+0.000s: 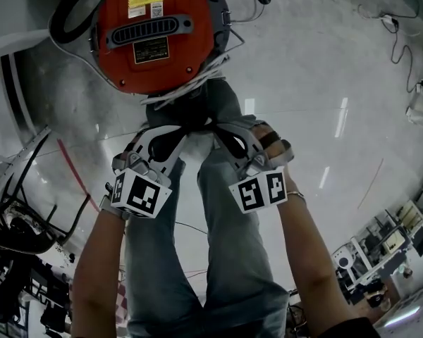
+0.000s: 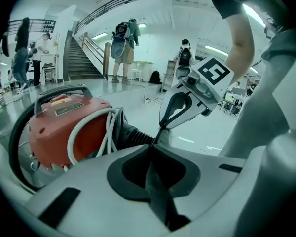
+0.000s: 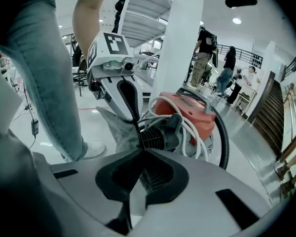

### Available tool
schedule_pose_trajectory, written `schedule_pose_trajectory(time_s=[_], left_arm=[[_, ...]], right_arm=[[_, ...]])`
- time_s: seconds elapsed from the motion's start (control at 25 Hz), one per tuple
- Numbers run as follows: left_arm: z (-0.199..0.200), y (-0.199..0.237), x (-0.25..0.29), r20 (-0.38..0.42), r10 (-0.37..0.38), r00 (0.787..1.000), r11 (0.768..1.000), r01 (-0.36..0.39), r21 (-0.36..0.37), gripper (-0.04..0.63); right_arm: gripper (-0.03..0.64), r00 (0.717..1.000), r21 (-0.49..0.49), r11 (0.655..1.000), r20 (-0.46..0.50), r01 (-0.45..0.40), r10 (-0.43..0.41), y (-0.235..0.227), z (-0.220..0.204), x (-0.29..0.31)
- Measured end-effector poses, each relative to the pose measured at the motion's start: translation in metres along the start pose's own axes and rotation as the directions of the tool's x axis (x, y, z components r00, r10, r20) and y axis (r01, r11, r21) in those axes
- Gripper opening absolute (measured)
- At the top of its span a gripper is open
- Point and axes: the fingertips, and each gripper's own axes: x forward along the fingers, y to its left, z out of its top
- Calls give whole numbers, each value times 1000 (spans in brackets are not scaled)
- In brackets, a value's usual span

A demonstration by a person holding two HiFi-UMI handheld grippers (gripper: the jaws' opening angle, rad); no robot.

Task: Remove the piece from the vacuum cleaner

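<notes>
Both hands are basically on the job here. The left gripper [image 1: 189, 129] and right gripper [image 1: 213, 126] come in tip to tip on the near side of the vacuum cleaner [image 1: 155, 34], which sits on the floor [image 1: 324, 83] straight ahead at the far end. Both are clenched, and each looks pinched on the grey cloth piece [image 3: 113, 125] bunched at the black ribbed hose cuff [image 3: 155, 137]. The cuff points out of the red body toward me, so I reckon the pull is straight back, near-wards. Neither hand is nearer. The white cable [image 3: 187, 127] loops right by the cuff and could snag. The floor is glossy and open to the right, with clutter only at the near edges.
</notes>
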Motion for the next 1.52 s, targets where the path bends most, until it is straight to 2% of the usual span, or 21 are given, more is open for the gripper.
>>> schedule_pose_trajectory(time_s=[0.16, 0.32, 0.44, 0.56, 0.72, 0.96, 1.12, 1.2, 1.4, 1.52], left_arm=[[15, 4, -7, 11, 43, 999, 998, -42, -35, 34], [9, 11, -3, 8, 50, 999, 999, -50, -5, 32], [9, 17, 2, 9, 61, 998, 998, -61, -15, 29], [-1, 12, 6, 1, 39, 999, 999, -39, 4, 29], [-2, 14, 11, -16, 52, 999, 999, -52, 10, 29], [-4, 10, 14, -37, 8, 999, 999, -6, 42, 31], [-4, 12, 15, -58, -7, 998, 998, 10, 61, 31], [-4, 12, 15, -68, -13, 998, 998, 17, 67, 31], [-5, 11, 14, -91, -31, 995, 994, 40, 101, 31], [-6, 11, 14, -92, -41, 995, 995, 49, 91, 31]], right_arm=[[41, 1000, 7, 1000, -8, 16, -16, -2, 5, -6], [43, 1000, 17, 1000, -16, 23, -23, -9, 5, 1], [48, 999, 18, 999, -20, 26, -26, -16, 3, 7], [49, 1000, 7, 1000, -26, 9, -9, -15, -1, 11], [49, 999, -1, 1000, -36, -26, 26, -14, -4, 13], [48, 992, -31, 992, -50, -121, 119, -13, -5, 17], [49, 981, 55, 980, -32, -190, 192, -17, -7, 15], [62, 974, 64, 973, -28, -221, 223, -19, -8, 15], [81, 942, 44, 944, -70, -327, 329, -18, -10, 19], [64, 914, 35, 919, -92, -394, 395, -14, -12, 22]])
